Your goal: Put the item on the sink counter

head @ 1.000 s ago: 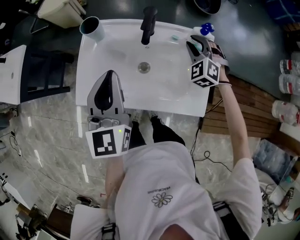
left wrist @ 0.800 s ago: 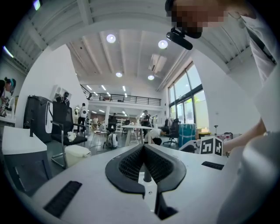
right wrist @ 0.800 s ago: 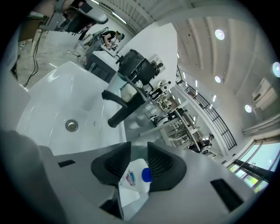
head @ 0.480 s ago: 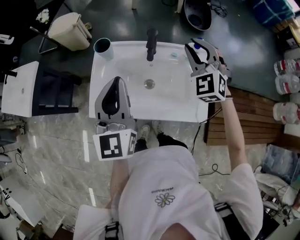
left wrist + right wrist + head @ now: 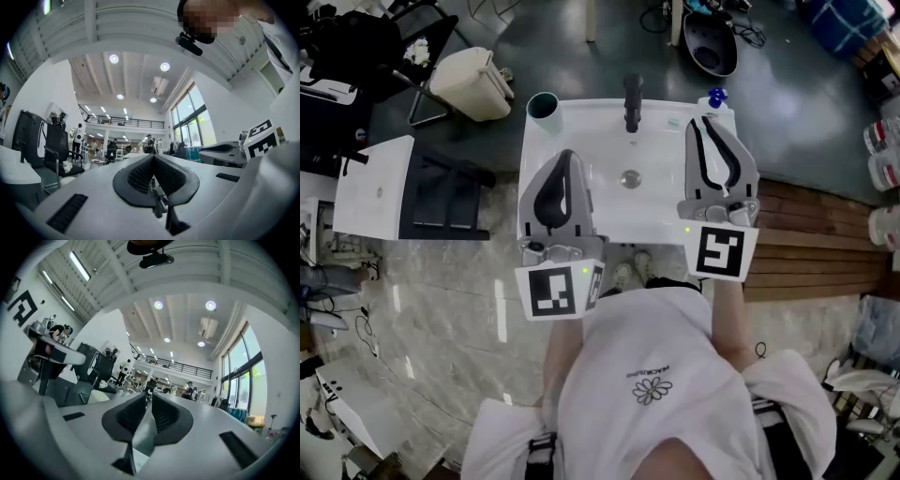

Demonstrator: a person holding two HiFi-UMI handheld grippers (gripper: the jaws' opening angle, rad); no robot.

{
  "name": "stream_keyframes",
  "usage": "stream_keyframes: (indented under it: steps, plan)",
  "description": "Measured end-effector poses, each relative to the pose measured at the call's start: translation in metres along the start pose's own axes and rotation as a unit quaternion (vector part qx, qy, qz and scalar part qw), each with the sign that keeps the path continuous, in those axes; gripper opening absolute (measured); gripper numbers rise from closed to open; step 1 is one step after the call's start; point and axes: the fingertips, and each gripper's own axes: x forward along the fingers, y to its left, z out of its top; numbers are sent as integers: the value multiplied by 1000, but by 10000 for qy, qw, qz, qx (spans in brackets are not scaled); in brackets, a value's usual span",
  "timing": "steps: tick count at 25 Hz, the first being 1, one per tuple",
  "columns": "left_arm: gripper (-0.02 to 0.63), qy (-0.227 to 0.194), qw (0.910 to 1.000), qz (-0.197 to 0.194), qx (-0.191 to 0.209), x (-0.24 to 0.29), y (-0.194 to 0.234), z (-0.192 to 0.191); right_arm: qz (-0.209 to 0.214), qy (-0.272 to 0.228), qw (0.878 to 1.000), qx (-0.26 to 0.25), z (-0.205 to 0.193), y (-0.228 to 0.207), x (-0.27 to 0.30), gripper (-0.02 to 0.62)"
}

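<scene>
A white sink counter (image 5: 562,131) with a black faucet (image 5: 632,101) and a drain (image 5: 630,178) lies below me. A small white item with a blue cap (image 5: 715,97) stands on its back right corner, free of both grippers. My left gripper (image 5: 566,156) hovers over the basin's left front and my right gripper (image 5: 702,123) over its right side, just short of the item. Both point up at the ceiling. In the left gripper view the left gripper (image 5: 153,157) is shut on nothing. In the right gripper view the right gripper (image 5: 147,397) is shut and holds nothing.
A teal cup (image 5: 543,106) stands on the counter's back left corner and a small green thing (image 5: 673,123) lies by the faucet. A beige bin (image 5: 473,82), a white table (image 5: 375,192) and a black chair (image 5: 441,197) stand left. Wooden decking (image 5: 806,244) lies right.
My right gripper has drawn back from the blue-capped item at the back right corner toward the person, leaving it on the counter. My head has risen, so the sink looks smaller.
</scene>
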Motion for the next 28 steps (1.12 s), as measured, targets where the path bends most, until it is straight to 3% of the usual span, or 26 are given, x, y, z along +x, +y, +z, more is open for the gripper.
stream_keyframes:
  steps: [10, 15, 28]
  plan:
    - [15, -47, 10000, -49, -6, -8, -1, -9, -171, 357, 9967, 710, -23, 32, -47, 12]
    - [16, 42, 9999, -148, 34, -7, -14, -18, -33, 513, 9957, 772, -30, 40, -55, 12]
    - [17, 44, 9993, -353, 71, -3, -39, -20, -165, 500, 9955, 792, -34, 23, -69, 12]
